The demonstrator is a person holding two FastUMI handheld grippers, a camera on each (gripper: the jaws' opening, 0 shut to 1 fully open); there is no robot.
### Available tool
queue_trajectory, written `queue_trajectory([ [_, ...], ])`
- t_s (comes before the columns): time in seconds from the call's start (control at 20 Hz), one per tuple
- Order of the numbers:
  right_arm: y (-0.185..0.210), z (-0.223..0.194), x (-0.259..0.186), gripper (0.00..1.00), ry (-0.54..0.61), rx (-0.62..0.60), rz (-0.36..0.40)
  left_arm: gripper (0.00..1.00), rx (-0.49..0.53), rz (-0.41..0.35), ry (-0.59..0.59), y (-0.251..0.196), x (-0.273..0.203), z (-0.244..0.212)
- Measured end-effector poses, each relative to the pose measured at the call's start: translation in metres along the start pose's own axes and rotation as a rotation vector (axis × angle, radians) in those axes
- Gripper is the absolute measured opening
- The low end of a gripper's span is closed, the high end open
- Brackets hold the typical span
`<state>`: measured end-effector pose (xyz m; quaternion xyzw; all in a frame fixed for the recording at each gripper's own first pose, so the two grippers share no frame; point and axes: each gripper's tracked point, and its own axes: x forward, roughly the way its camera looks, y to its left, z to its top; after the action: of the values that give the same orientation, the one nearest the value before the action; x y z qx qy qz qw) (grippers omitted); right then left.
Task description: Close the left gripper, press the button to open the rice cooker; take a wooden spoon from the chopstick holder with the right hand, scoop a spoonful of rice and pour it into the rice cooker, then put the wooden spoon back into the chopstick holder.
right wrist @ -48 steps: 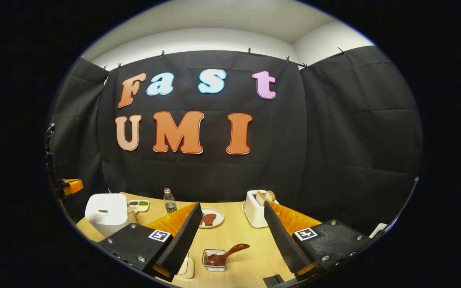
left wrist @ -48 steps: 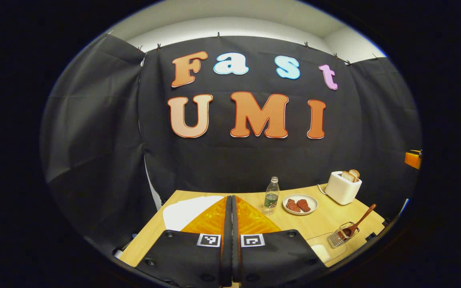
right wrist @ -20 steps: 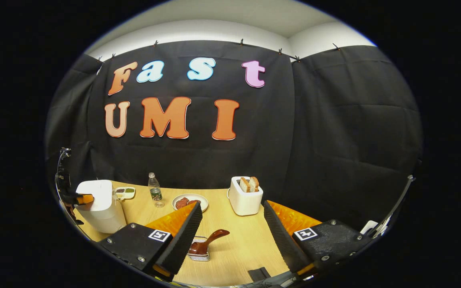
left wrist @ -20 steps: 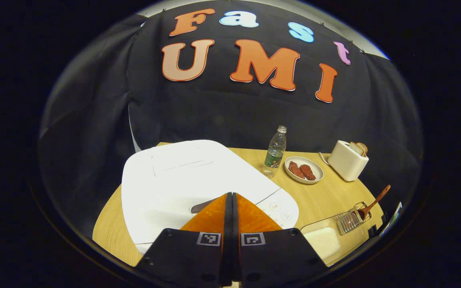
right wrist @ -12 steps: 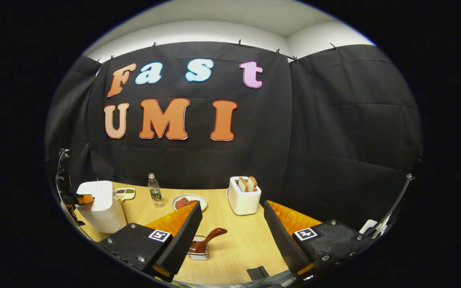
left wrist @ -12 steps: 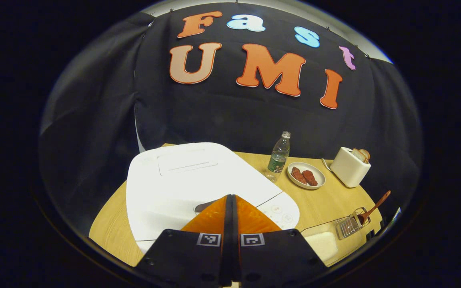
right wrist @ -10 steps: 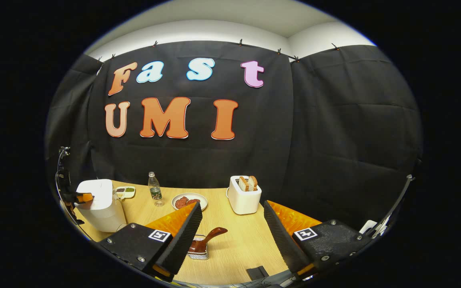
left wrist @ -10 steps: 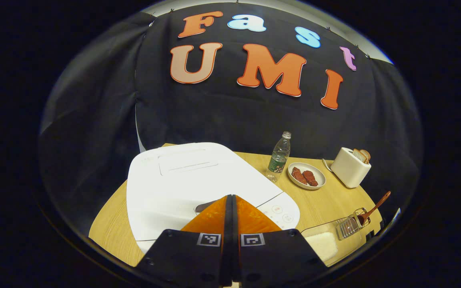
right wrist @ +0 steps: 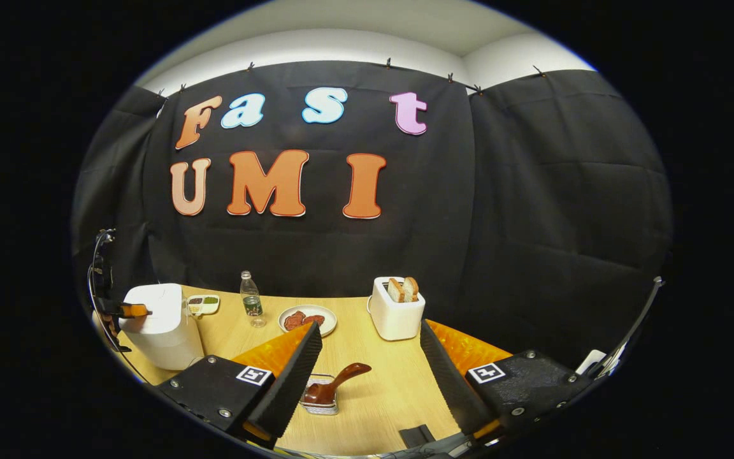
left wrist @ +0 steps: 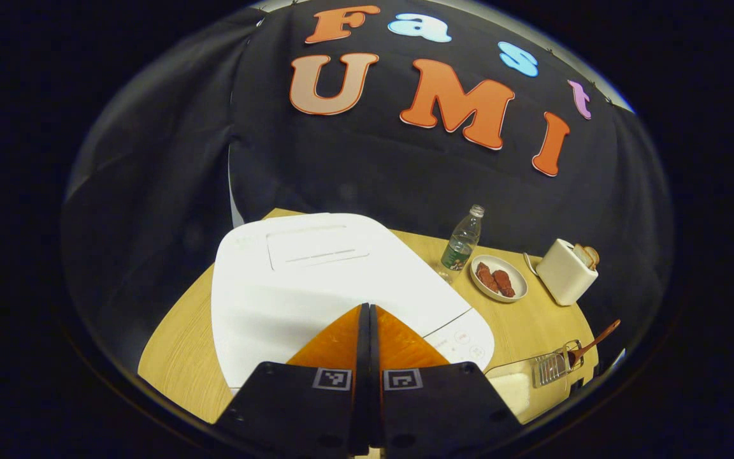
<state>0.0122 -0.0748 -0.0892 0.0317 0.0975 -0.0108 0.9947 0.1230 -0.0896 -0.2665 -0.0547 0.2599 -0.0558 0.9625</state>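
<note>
The cooker (left wrist: 316, 280) fills the middle of the left gripper view, lid still down. The left gripper (left wrist: 365, 312), fingers pressed together, has slid over the button, now hidden. The right gripper (right wrist: 367, 357) is wide open, empty. The spoon (right wrist: 332, 384) waits in the holder (right wrist: 319, 403), bottom middle.

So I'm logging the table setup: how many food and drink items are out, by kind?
Toast slices in the toaster: 2
Meat pieces on the plate: 2
Water bottle: 1
Container of rice: 1
Total: 6
</note>
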Motion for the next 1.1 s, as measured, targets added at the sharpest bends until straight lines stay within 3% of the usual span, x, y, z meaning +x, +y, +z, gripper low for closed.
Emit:
queue_trajectory([
  [0.4, 0.004, -0.014, 0.016, 0.96, 0.01, 0.009, 0.008, 0.04, -0.013, 0.027, -0.277, -0.009, -0.081, 0.097],
  [0.65, 0.004, -0.04, 0.035, 0.96, 0.041, 0.005, 0.011, 0.05, -0.011, 0.017, -0.324, -0.01, -0.118, 0.105],
  [1.1, 0.015, -0.113, 0.082, 0.97, 0.193, 0.071, 0.032, 0.06, 0.05, 0.115, -0.371, 0.004, -0.162, 0.111],
])
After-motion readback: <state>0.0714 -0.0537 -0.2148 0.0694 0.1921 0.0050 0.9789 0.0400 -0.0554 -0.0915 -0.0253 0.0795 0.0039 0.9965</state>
